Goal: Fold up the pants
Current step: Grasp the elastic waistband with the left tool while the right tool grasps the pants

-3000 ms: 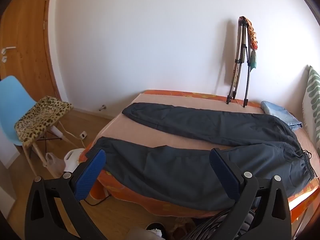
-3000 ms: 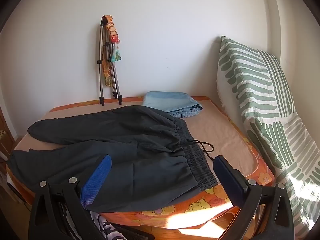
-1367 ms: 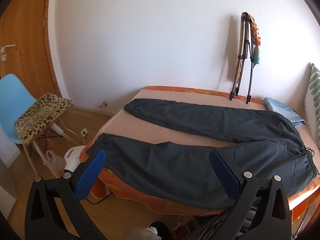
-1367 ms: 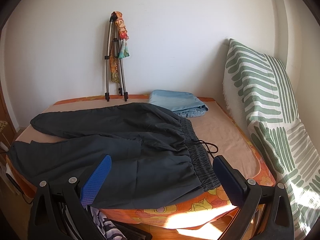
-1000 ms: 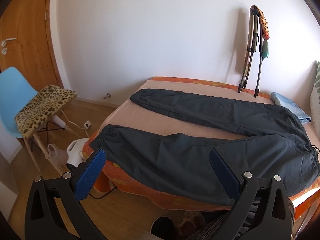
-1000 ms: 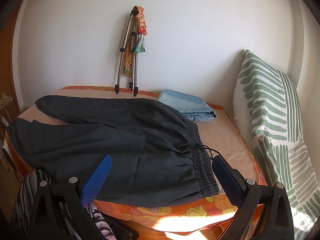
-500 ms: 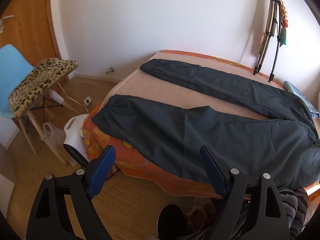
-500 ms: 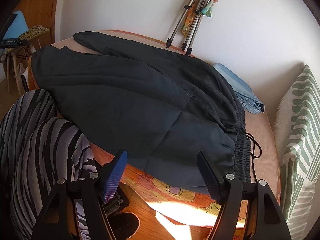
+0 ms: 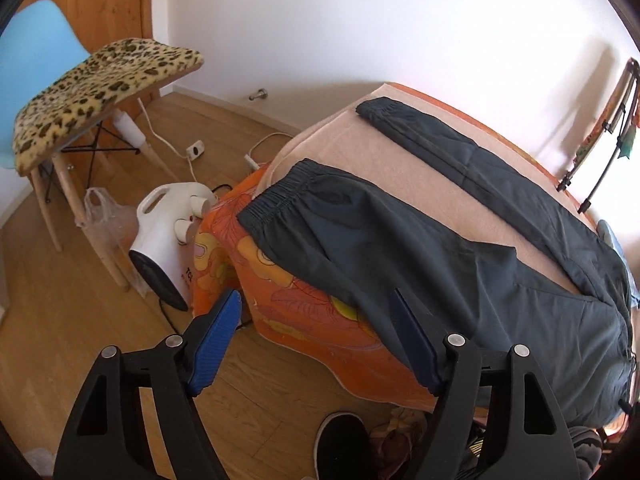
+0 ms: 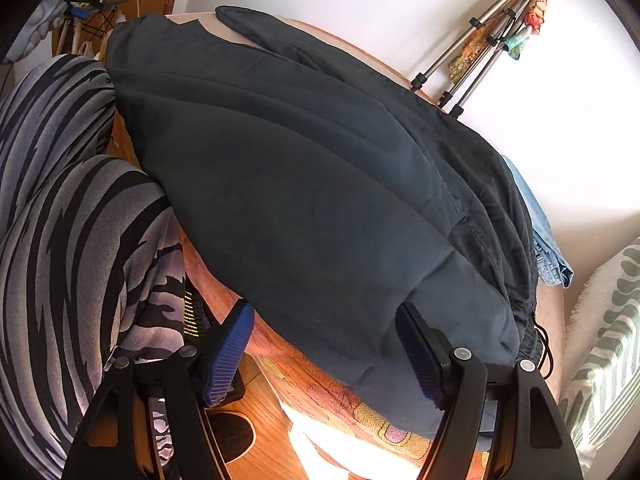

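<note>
Dark grey pants (image 9: 460, 256) lie spread on the bed, legs apart, cuffs at the left end, near leg hanging over the front edge. In the right wrist view the pants (image 10: 304, 184) fill the middle, the elastic waistband with drawstring at the right. My left gripper (image 9: 316, 312) is open and empty, just in front of the bed's edge below the near leg, right of its cuff (image 9: 280, 196). My right gripper (image 10: 324, 320) is open and empty, close under the overhanging seat of the pants near the waist.
The bed has an orange flowered cover (image 9: 304, 304). A white fan heater (image 9: 168, 236) and a chair with leopard cushion (image 9: 96, 80) stand on the wooden floor at left. A tripod (image 10: 476, 60), folded jeans (image 10: 548, 248), a green striped pillow (image 10: 604, 344) and the person's striped legs (image 10: 68, 216) are around.
Both grippers have dropped and moved in toward the bed's front edge. The left view has swung down toward the near leg, the right toward the waist. The pants have not moved.
</note>
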`<state>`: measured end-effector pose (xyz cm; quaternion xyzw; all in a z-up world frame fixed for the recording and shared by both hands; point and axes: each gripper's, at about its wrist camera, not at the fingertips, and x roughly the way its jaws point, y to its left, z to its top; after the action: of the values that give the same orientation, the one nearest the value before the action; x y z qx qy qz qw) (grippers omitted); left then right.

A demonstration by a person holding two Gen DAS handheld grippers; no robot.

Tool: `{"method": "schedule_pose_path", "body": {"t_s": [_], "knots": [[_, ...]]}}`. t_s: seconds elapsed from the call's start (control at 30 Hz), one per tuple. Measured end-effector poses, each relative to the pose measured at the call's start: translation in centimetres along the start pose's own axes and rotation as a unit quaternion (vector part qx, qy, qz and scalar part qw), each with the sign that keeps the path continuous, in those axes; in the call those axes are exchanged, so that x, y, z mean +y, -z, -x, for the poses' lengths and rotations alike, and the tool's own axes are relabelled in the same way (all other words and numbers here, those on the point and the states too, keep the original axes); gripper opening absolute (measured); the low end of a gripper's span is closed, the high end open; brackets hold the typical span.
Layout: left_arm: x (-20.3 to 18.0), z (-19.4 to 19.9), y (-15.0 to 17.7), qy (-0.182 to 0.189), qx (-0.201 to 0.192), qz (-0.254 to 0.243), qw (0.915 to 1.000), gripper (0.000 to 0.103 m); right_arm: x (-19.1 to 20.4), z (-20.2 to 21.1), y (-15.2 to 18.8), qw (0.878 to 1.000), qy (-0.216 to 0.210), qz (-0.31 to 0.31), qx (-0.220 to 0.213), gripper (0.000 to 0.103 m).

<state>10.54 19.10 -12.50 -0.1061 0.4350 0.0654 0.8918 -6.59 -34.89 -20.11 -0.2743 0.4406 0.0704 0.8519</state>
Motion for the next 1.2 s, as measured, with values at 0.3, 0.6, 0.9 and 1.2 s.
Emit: {"method": "schedule_pose_path", "body": {"t_s": [0.3,0.6,0.9,1.2], "knots": [[3.3,-6.0,-2.3,-0.013,0.020,0.043,0.9988,0.056,0.7,0.0,-0.7,1.000,-0.007,0.011,0.008,0.059],[3.9,-8.7,-2.7,-0.016,0.029,0.048,0.9983,0.042,-0.3,0.4,-2.3,1.000,-0.029,-0.005,0.005,0.033],[4.4,-9.0,-2.8,-0.003,-0.004,0.076,0.9971,0.010,-0.7,0.2,-3.7,1.000,-0.008,-0.018,0.008,0.013],[4.7,-6.2,-4.6,0.025,-0.050,0.094,0.9940,0.008,-3.3,2.6,-5.9,0.998,0.038,-0.038,-0.020,0.004]]}}
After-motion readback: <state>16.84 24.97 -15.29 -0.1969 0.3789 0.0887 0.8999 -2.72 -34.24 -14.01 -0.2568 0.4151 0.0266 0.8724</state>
